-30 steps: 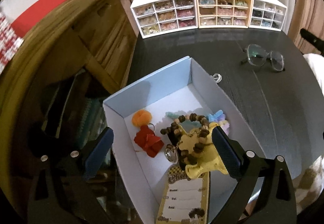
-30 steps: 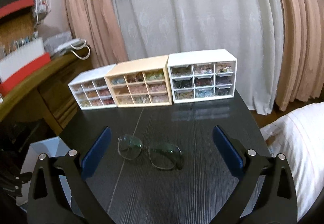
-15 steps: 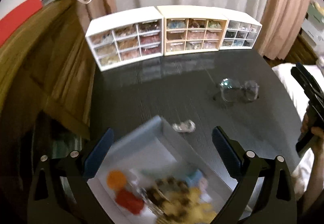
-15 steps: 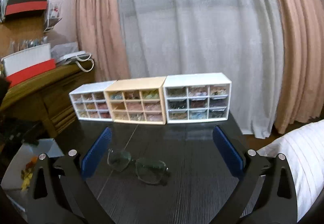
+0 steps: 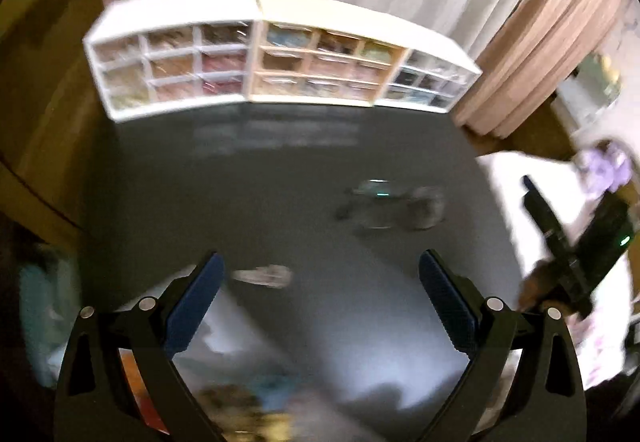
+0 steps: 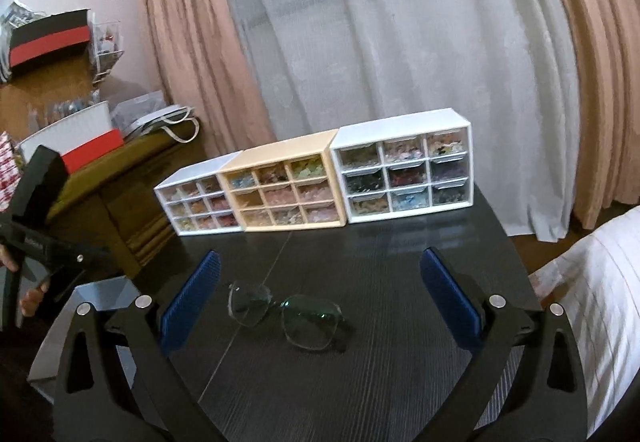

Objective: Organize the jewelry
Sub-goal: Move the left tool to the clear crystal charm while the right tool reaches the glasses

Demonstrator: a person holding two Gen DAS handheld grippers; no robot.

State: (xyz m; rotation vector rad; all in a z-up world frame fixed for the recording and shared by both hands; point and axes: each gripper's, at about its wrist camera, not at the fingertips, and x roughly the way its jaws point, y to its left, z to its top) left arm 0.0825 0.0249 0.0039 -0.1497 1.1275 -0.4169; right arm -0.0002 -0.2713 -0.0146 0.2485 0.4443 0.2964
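Left tool [image 5: 320, 302] – blue-padded fingers spread wide, nothing between them. At its 6 o'clock, under the tool, the pale blue open cardboard box [image 5: 224, 306] of mixed trinkets, badly blurred; orange and yellow bits show but can't be told apart. At 11 o'clock, just beyond the box's far corner, a small silvery clear piece of jewelry [image 5: 262, 276] lies loose on the black woodgrain tabletop [image 5: 240, 182]. Further out at 1 o'clock, thin metal-rimmed eyeglasses [image 5: 394, 204]. At 12 o'clock, far edge of tabletop, three small nine-drawer organisers side by side: white one [image 5: 172, 54], cream one [image 5: 320, 62], white one [image 5: 432, 78], all w/ clear drawers full of beads.

Right tool [image 6: 320, 306] – also spread wide, empty, held above the tabletop w/ the glasses lying between its fingers, not touching.

Judgement: between picks – neither tool carries anything, so the step looks like choosing the next item. The loose silvery piece seems the likely target. Next move prob. calls for lowering the left tool over it, fingers either side, closing gently – it's small and flat, so easy to skid.
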